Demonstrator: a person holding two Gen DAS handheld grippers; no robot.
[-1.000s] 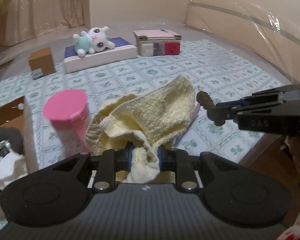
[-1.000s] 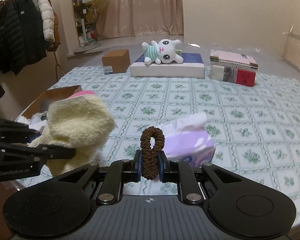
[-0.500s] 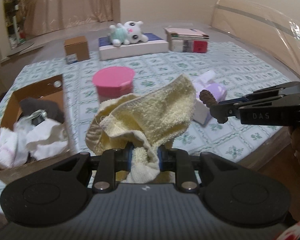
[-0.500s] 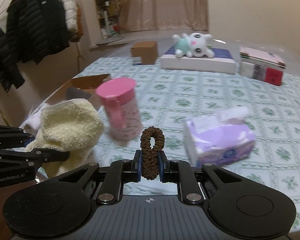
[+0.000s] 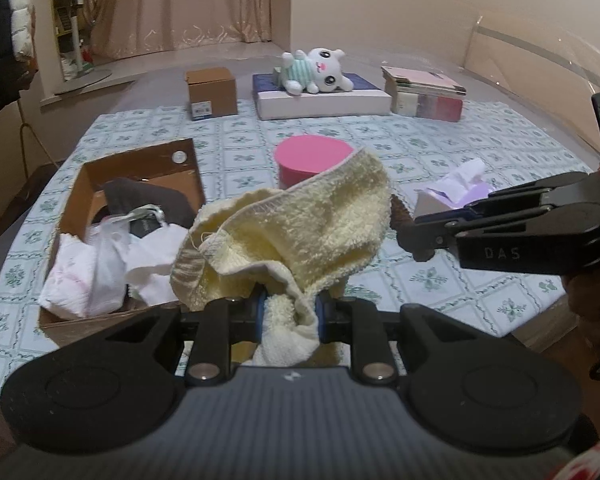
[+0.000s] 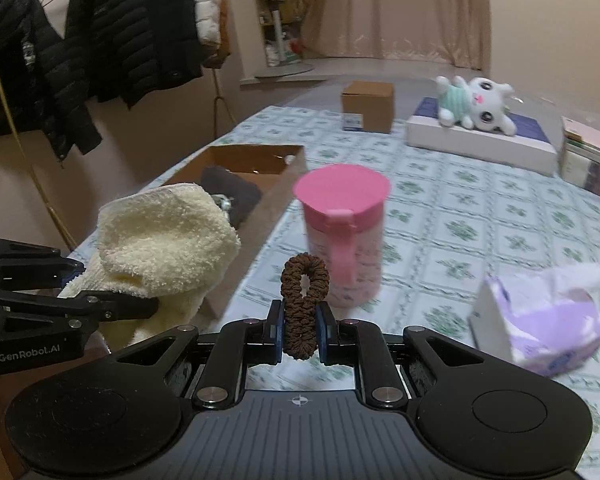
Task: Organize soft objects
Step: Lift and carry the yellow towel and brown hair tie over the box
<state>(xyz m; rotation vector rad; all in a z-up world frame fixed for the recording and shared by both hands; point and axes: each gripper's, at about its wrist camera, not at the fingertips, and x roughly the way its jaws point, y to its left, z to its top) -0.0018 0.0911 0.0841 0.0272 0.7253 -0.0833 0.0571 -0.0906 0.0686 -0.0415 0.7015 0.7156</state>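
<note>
Left wrist view: one yellow towel (image 5: 296, 232) bunched and pinched in the left tool (image 5: 290, 314), held above the tabletop (image 5: 440, 148) at frame centre. One open cardboard box (image 5: 96, 184), already holding cloths, sits left and slightly above the towel in frame, long axis running away from camera; left hand is the nearer one, so the drop looks like a short leftward move. Right wrist view: one brown scrunchie (image 6: 302, 304) standing upright, clamped by the right tool (image 6: 300, 334); box upper left, past the towel. Also: one pink cup (image 6: 342, 236), one tissue pack (image 6: 540, 320), one plush toy (image 5: 316, 70).
</note>
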